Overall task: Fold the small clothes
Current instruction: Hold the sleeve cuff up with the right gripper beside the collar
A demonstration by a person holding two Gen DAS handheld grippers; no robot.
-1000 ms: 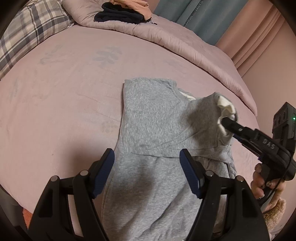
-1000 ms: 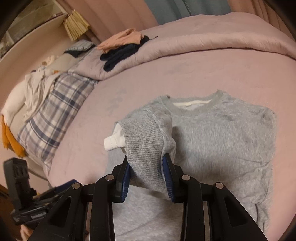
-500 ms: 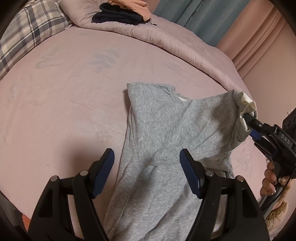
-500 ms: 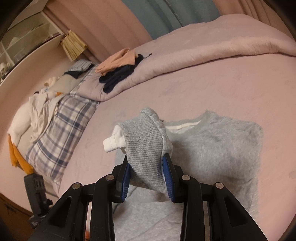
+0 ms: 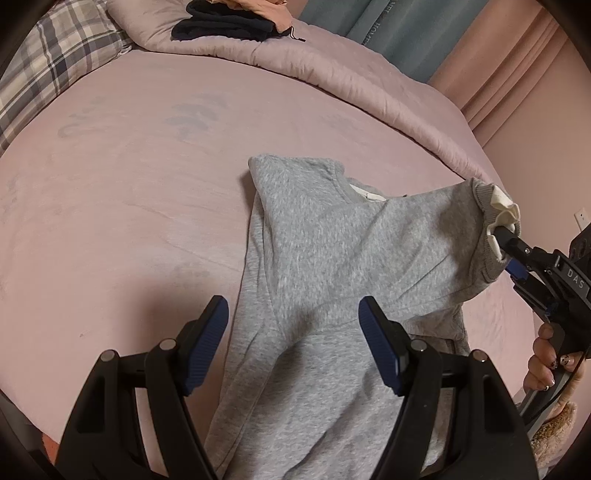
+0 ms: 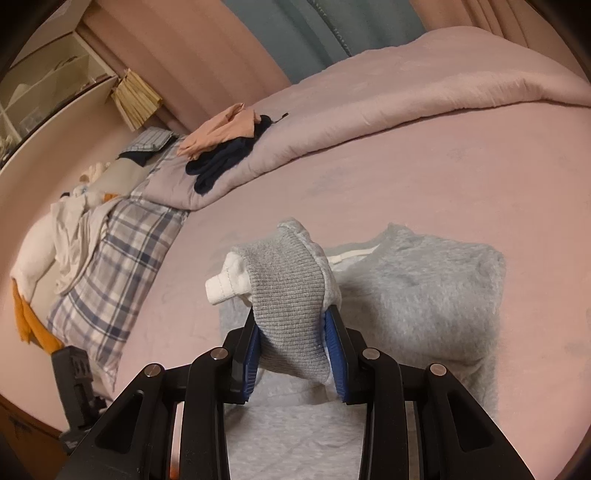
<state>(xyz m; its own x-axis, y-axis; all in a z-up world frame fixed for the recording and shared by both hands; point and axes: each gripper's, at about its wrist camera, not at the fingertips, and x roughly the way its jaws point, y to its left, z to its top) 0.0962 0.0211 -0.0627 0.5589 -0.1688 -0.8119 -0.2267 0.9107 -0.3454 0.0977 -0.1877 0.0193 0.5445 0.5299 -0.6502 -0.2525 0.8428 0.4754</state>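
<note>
Because it is a soft fleece knit, the grey sweatshirt (image 5: 332, 266) will sag and drape wherever it is unsupported, and it looks light enough for one pinch to carry a sleeve. It lies mostly flat on the pink bed sheet (image 5: 129, 184), filling the centre and lower middle of the left wrist view, neckline toward the top of the frame. One sleeve (image 5: 436, 236) is lifted off the body and stretched toward the right edge of that frame, where the right gripper (image 6: 293, 343) is clenched on its ribbed cuff (image 6: 291, 295); a white inner cuff (image 6: 223, 284) pokes out past the grey rib. The ribbing is the thicker, grippier part, so it seems the safest place to hold; smooth single layers of fleece would likely slip or bunch. The left gripper (image 5: 293, 343) hangs above the lower body of the sweatshirt with its jaws spread wide and nothing between them. In my judgement it is well placed to pin the body or take the hem while the sleeve is laid across.

The sheet around the garment is bare, so nothing blocks a fold. A rolled pink duvet (image 5: 332, 70) runs across the top of the left wrist frame, with a dark navy garment (image 5: 225, 26) and a peach garment (image 6: 221, 129) piled on it. A plaid pillow (image 6: 110, 266) sits at the left of the right wrist frame, all well apart from the sweatshirt.
</note>
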